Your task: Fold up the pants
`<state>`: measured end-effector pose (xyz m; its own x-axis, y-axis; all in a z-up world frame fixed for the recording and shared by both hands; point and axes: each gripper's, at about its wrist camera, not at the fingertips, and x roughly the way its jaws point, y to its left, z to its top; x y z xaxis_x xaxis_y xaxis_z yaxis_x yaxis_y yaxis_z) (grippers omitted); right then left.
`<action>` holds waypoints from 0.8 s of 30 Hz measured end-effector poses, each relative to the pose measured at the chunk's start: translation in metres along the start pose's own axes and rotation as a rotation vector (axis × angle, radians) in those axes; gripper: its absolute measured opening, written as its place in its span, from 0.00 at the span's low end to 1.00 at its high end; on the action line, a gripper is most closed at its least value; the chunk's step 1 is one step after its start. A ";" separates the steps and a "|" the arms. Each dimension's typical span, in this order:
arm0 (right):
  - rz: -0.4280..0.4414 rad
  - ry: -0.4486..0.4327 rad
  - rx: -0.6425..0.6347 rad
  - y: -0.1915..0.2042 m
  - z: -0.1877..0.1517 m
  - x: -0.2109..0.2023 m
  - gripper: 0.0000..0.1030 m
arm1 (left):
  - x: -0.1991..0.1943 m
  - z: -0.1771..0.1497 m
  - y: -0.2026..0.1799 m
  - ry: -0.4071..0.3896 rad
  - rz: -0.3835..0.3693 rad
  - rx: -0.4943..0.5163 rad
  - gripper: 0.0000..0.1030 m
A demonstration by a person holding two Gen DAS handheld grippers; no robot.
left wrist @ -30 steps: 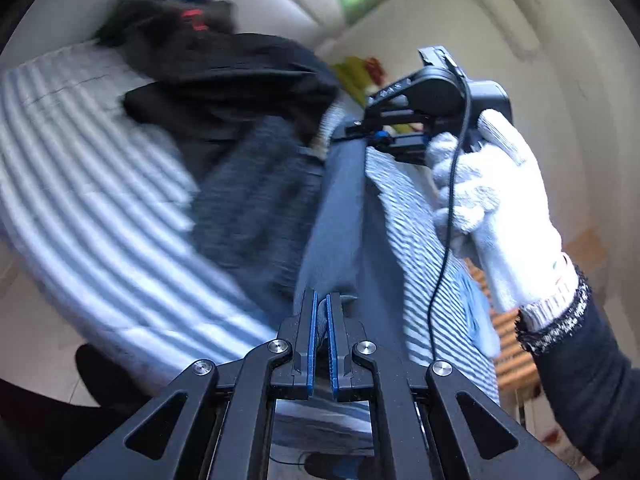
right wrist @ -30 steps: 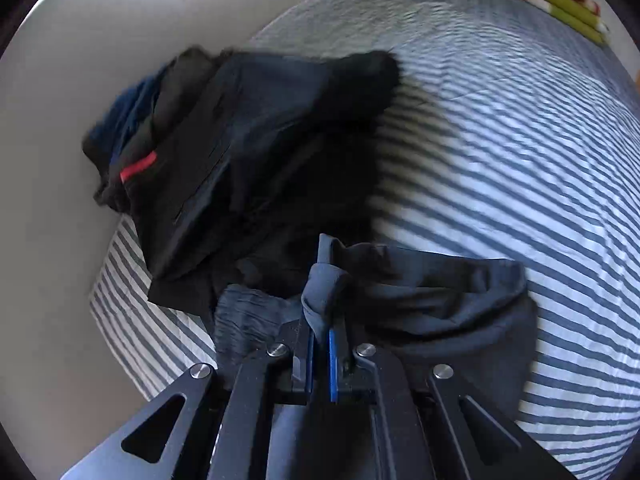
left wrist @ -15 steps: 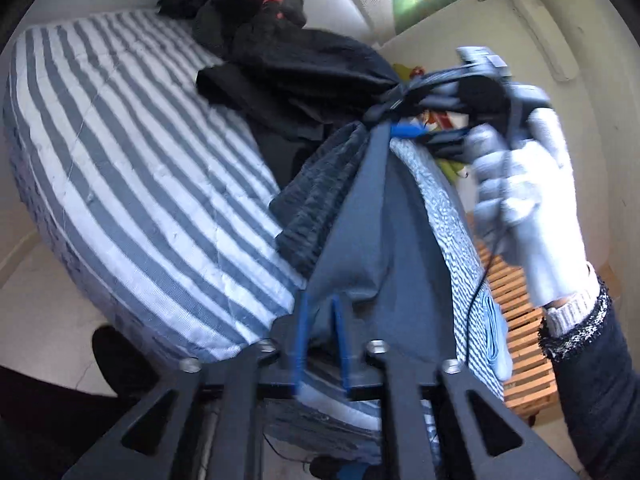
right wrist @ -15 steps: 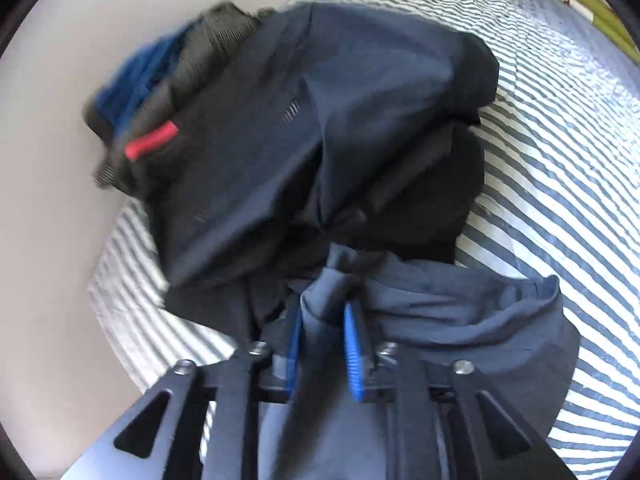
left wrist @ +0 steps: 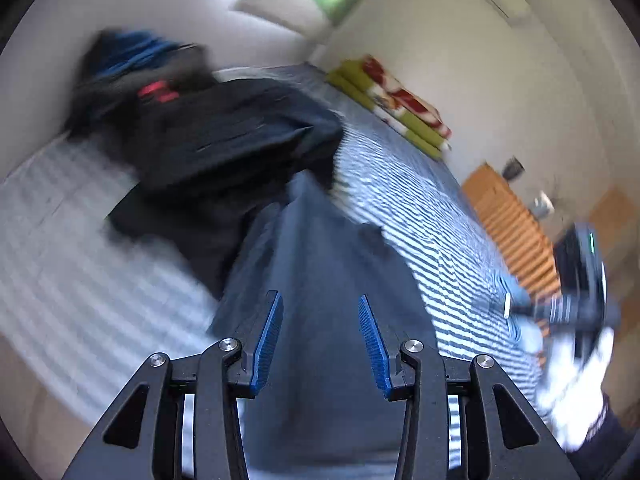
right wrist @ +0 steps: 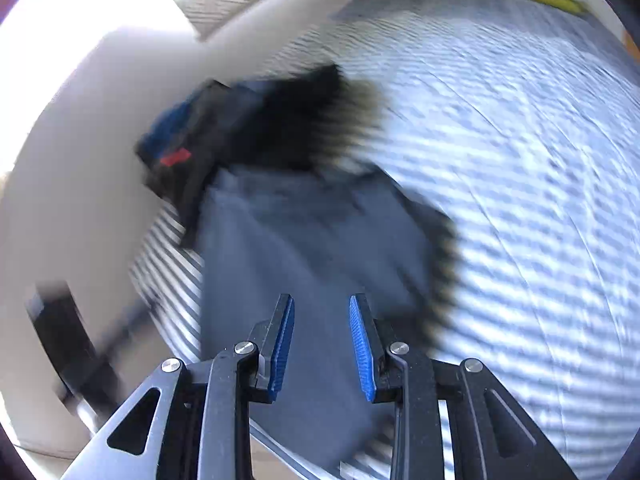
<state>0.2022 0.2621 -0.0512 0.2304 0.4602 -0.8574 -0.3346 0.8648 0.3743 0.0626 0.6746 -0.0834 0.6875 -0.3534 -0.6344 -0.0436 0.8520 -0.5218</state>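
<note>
Slate-blue fabric fills the middle of both my views — the blue-grey pants (left wrist: 320,264) lie spread on the blue-and-white striped mattress (left wrist: 432,216), running from the bottom centre up toward the heap of black clothes (left wrist: 224,140) in the upper left of the frame. My left gripper (left wrist: 320,340) has just been opening: its blue pads stand apart with nothing pinched, the pants below and behind them. My right gripper (right wrist: 322,344) has also just been opening, jaws apart and empty, over the pants (right wrist: 304,248) at lower centre. Both frames are smeared with motion blur. At the right edge of the left view I can see the white-gloved hand (left wrist: 576,392). A green, red and white folded blanket (left wrist: 396,108) sits at the mattress's far end, upper centre.
</note>
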 end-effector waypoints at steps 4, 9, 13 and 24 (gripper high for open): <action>-0.016 0.051 0.008 -0.007 -0.055 0.026 0.25 | 0.049 0.030 -0.014 0.068 0.044 0.094 0.42; -0.001 0.115 -0.109 0.020 -0.104 0.059 0.26 | 0.094 0.050 0.008 0.096 0.236 0.106 0.41; -0.003 0.161 -0.159 0.018 -0.113 0.056 0.25 | 0.086 0.063 0.020 0.072 0.245 0.052 0.42; 0.025 -0.079 -0.145 0.012 -0.023 -0.022 0.26 | 0.058 0.022 -0.019 0.065 0.273 0.223 0.42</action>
<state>0.1722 0.2583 -0.0362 0.2898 0.5002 -0.8160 -0.4684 0.8176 0.3348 0.1196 0.6464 -0.0979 0.6243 -0.1188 -0.7721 -0.0551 0.9792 -0.1952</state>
